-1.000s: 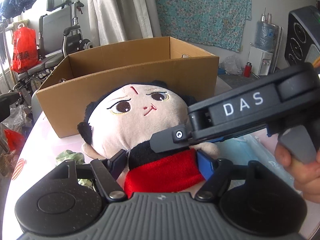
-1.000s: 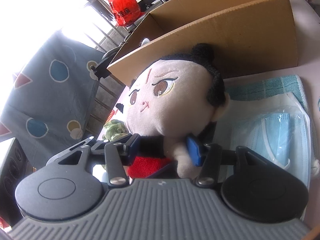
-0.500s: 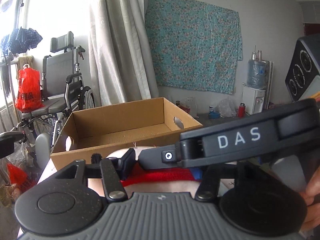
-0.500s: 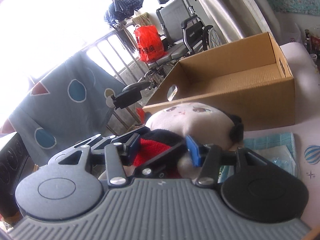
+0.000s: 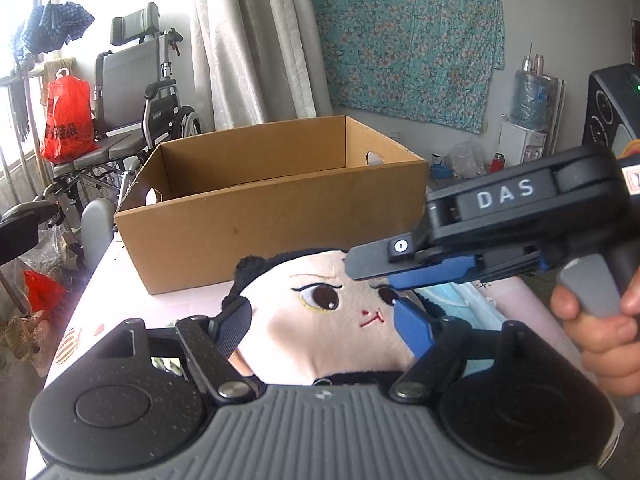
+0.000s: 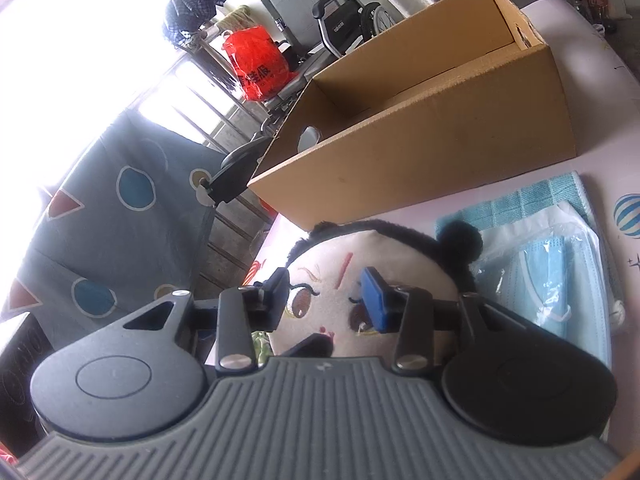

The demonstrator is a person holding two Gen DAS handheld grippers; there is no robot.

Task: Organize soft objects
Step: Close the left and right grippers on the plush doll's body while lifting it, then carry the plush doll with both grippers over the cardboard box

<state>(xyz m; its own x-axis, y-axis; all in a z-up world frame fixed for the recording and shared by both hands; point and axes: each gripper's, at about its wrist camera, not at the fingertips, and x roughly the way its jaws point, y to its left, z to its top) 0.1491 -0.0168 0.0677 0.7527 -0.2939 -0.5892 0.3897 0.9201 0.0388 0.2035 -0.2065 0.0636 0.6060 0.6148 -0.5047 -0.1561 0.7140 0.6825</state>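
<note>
Plush doll (image 5: 328,320), round cream face, before rectangular cardboard box (image 5: 280,216).

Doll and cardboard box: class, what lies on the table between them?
Nothing: a bare strip of pink table separates the doll from the box, shown in the left wrist view.

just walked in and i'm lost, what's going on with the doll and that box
A person holds a gripper in each hand over a plush doll lying on the table, in front of an open, apparently empty cardboard box. The left gripper straddles the doll's head, its jaws opening. The right gripper is over the doll's face, jaws closing; whether its pads press the doll is unclear. A bag of blue face masks lies beside the doll.
</note>
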